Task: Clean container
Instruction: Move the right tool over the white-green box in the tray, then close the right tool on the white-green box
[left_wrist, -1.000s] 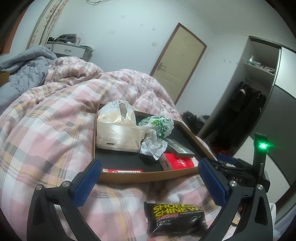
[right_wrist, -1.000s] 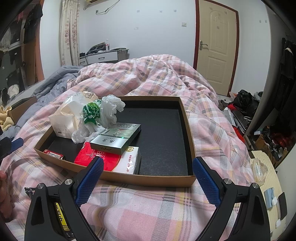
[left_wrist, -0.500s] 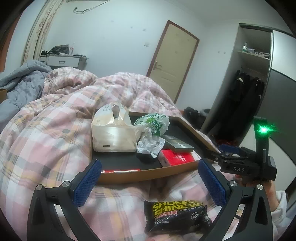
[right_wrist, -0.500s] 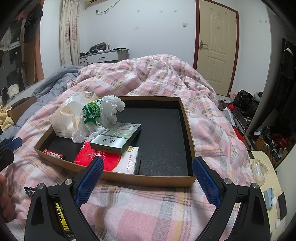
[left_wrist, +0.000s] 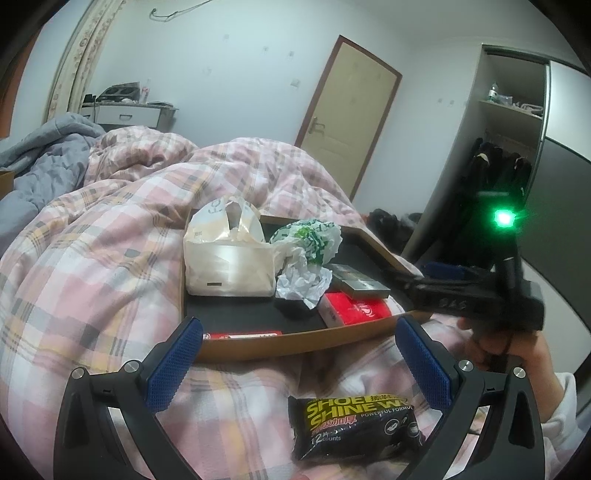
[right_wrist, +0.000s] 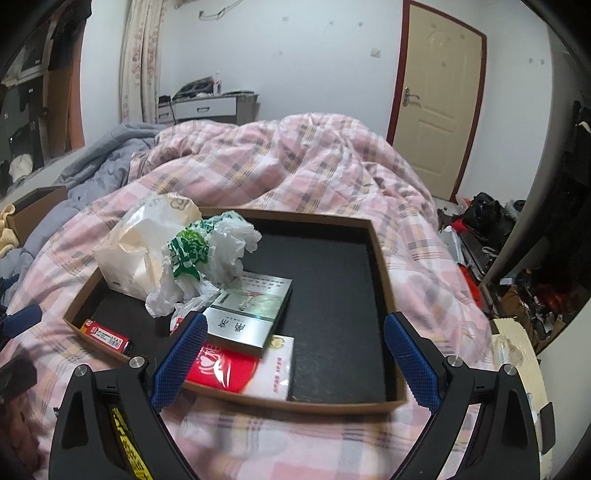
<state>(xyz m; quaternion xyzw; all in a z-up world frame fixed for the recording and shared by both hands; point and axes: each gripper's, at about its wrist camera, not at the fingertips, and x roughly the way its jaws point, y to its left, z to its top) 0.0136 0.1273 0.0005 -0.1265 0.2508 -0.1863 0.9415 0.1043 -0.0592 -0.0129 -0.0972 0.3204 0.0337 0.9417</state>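
Observation:
A shallow brown tray (left_wrist: 258, 345) (right_wrist: 380, 258) with a black lining lies on a pink plaid duvet (left_wrist: 92, 277). Inside are a cream plastic bag (left_wrist: 225, 266) (right_wrist: 136, 243), a crumpled green-and-white bag (left_wrist: 310, 243) (right_wrist: 207, 251), a silver carton (left_wrist: 356, 282) (right_wrist: 251, 310), a red-and-white box (left_wrist: 354, 310) (right_wrist: 240, 367) and a small red item (left_wrist: 240, 335) (right_wrist: 105, 334). My left gripper (left_wrist: 297, 332) is open just short of the tray's near wall. My right gripper (right_wrist: 295, 325) is open, its fingertips over the tray's front edge and the boxes.
A black pack of shoe shine wipes (left_wrist: 354, 424) lies on the duvet between my left fingers. A person's hand (left_wrist: 517, 350) holds the right gripper's handle (left_wrist: 480, 295). A grey blanket (right_wrist: 92, 166), a door (right_wrist: 436, 110) and floor clutter (right_wrist: 491, 229) surround the bed.
The right gripper has moved forward, so its fingertips now reach over the tray's front edge. The left gripper has tilted slightly; the tray's contents have not moved.

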